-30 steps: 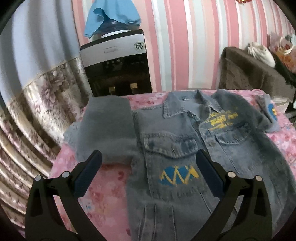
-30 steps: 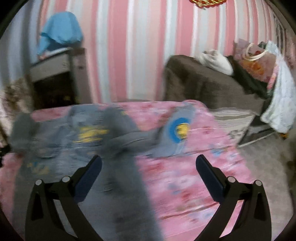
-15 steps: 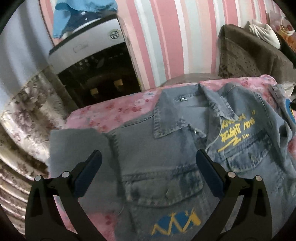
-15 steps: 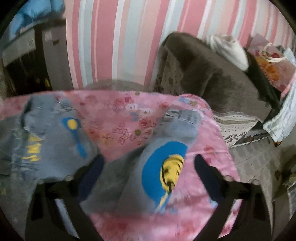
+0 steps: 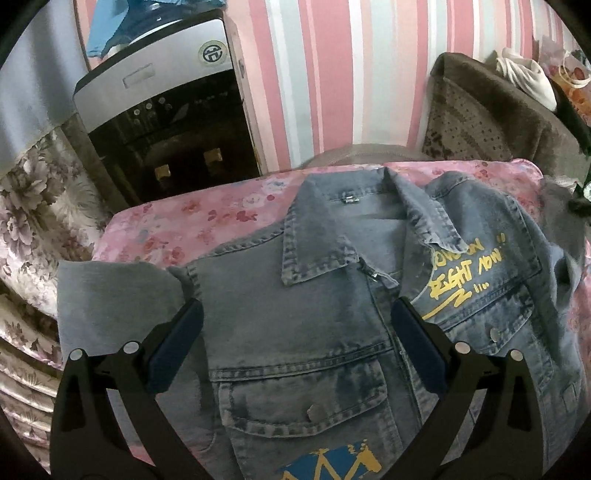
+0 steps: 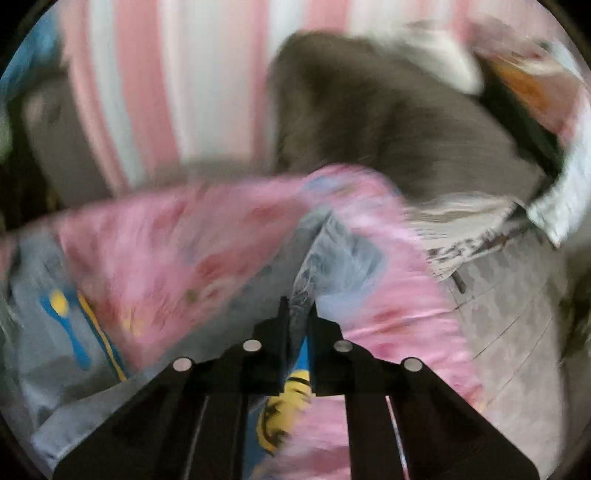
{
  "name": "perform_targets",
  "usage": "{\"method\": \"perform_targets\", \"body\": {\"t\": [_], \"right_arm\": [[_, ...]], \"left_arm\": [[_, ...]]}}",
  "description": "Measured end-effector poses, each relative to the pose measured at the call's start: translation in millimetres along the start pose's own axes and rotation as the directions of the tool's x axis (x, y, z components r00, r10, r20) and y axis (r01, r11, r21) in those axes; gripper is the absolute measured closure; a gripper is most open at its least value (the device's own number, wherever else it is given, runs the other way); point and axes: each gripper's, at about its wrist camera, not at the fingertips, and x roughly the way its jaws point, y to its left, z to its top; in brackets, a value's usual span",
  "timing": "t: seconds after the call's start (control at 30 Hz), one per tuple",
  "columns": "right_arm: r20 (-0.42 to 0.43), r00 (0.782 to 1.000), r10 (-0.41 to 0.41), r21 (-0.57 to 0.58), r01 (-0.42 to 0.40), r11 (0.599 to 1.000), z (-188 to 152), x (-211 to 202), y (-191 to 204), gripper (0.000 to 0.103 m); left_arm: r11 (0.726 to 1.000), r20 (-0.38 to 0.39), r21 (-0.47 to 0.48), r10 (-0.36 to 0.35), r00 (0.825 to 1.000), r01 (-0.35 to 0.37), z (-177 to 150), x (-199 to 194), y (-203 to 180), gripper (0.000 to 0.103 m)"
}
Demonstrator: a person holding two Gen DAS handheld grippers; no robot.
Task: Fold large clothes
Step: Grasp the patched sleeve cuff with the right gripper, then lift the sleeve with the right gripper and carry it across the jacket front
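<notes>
On the pink floral cloth (image 5: 207, 221) lies the denim jacket (image 5: 317, 325), front up and spread flat, its collar (image 5: 317, 243) toward the striped wall (image 5: 332, 74) and its yellow lettering (image 5: 465, 280) on the chest panel to the collar's right. Left of the collar, one sleeve (image 5: 110, 302) is folded in beside the jacket's body. Above the jacket's chest hangs the left gripper (image 5: 295, 332), its jaws spread wide, nothing between them, the blue pads (image 5: 177, 343) apart from each other over the denim. Beyond the collar, against the wall, stands a black and silver dispenser (image 5: 166, 122) with a blue cloth (image 5: 122, 22) on top; right of it sits a brown sofa (image 5: 491, 122). The right wrist view is blurred. There the right gripper (image 6: 297, 317) has just been closing, and its jaws now pinch a fold of the jacket's other sleeve (image 6: 332, 258), the one with the blue and yellow patch (image 6: 291, 391), which rises from the pink cloth into the grip.
</notes>
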Motion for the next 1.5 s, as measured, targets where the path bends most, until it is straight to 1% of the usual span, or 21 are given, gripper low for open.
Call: {"method": "perform_targets", "body": {"t": [0.1, 0.17, 0.2, 0.23, 0.3, 0.37, 0.4, 0.47, 0.53, 0.67, 0.8, 0.93, 1.0, 1.07, 1.1, 1.13, 1.23, 1.37, 1.4, 1.47, 1.5], "right_arm": [[0.105, 0.994, -0.035, 0.157, 0.018, 0.988, -14, -44, -73, 0.096], [0.073, 0.997, -0.018, 0.266, -0.002, 0.964, -36, -49, -122, 0.094], [0.034, 0.999, 0.018, 0.32, -0.028, 0.947, -53, -41, -145, 0.09], [0.0, 1.0, 0.027, 0.337, -0.025, 0.941, -65, -34, -156, 0.076], [-0.064, 0.998, -0.019, 0.37, 0.042, 0.928, -90, -29, -175, 0.062], [-0.037, 0.999, -0.018, 0.428, 0.032, 0.903, -106, -36, -190, 0.059], [-0.012, 1.0, -0.006, 0.478, 0.011, 0.879, -115, -46, -198, 0.054], [0.018, 1.0, -0.001, 0.511, -0.009, 0.859, -118, -56, -206, 0.052], [0.05, 0.998, 0.037, 0.523, -0.057, 0.851, -109, -56, -207, 0.052], [0.065, 0.993, 0.101, 0.523, -0.12, 0.844, -84, -47, -185, 0.052], [-0.045, 0.992, 0.117, 0.524, -0.077, 0.849, -57, -2, -152, 0.052], [-0.16, 0.985, 0.061, 0.524, 0.032, 0.851, -56, 38, -143, 0.05], [-0.195, 0.98, 0.049, 0.501, 0.057, 0.864, -60, 53, -138, 0.053], [-0.179, 0.982, -0.057, 0.423, 0.129, 0.897, -61, 50, -129, 0.077], [-0.154, 0.987, -0.038, 0.43, 0.102, 0.897, -62, 48, -130, 0.103], [-0.127, 0.991, 0.035, 0.48, 0.031, 0.877, -68, 46, -137, 0.103], [0.001, 0.994, 0.108, 0.53, -0.092, 0.843, -73, 21, -152, 0.103], [0.164, 0.979, 0.124, 0.526, -0.193, 0.828, -67, -39, -160, 0.103], [0.173, 0.976, 0.13, 0.517, -0.202, 0.831, -64, -49, -160, 0.103], [0.11, 0.981, 0.158, 0.519, -0.192, 0.833, -57, -48, -159, 0.101], [0.069, 0.988, 0.138, 0.524, -0.153, 0.838, -55, -42, -158, 0.099]], "left_arm": [[1.0, 0.011, -0.013, -0.014, 1.0, 0.014, -1, -7, 3, 0.003], [0.999, 0.014, -0.025, -0.031, 0.999, 0.031, -3, -11, 4, 0.003], [0.999, 0.012, -0.029, -0.035, 0.999, 0.035, -3, -12, 4, 0.003], [0.999, 0.01, -0.031, -0.038, 0.999, 0.038, -4, -11, 5, 0.003], [0.999, 0.0, -0.033, -0.04, 0.999, 0.04, -5, -10, 3, 0.003], [0.999, -0.013, -0.034, -0.043, 0.999, 0.042, -7, -11, 2, 0.003], [0.998, -0.017, -0.033, -0.046, 0.999, 0.045, -8, -12, 1, 0.003], [0.999, -0.016, -0.03, -0.041, 0.999, 0.04, -9, -17, 0, 0.003], [0.999, -0.011, -0.028, -0.035, 0.999, 0.034, -9, -21, -1, 0.003], [0.999, 0.0, -0.035, -0.041, 0.999, 0.041, -8, -29, -3, 0.003], [0.999, 0.007, -0.029, -0.04, 0.999, 0.04, -10, -35, -5, 0.003], [0.999, -0.004, -0.026, -0.025, 1.0, 0.025, -14, -34, -1, 0.003], [0.999, -0.012, -0.03, -0.019, 1.0, 0.019, -16, -33, 4, 0.003], [0.999, -0.017, -0.04, -0.013, 1.0, 0.012, -18, -31, 10, 0.003], [0.999, -0.022, -0.051, -0.013, 1.0, 0.012, -20, -29, 14, 0.003], [0.998, -0.026, -0.062, -0.016, 1.0, 0.015, -20, -28, 17, 0.003], [0.996, -0.027, -0.082, -0.021, 0.999, 0.018, -22, -29, 24, 0.003], [0.996, 0.0, -0.092, -0.019, 1.0, 0.019, -22, -38, 29, 0.003], [0.995, 0.01, -0.096, -0.026, 1.0, 0.027, -22, -41, 31, 0.003], [0.994, 0.02, -0.1, -0.035, 0.999, 0.037, -22, -45, 32, 0.003], [0.994, 0.026, -0.102, -0.038, 0.999, 0.041, -23, -47, 31, 0.003]]}}
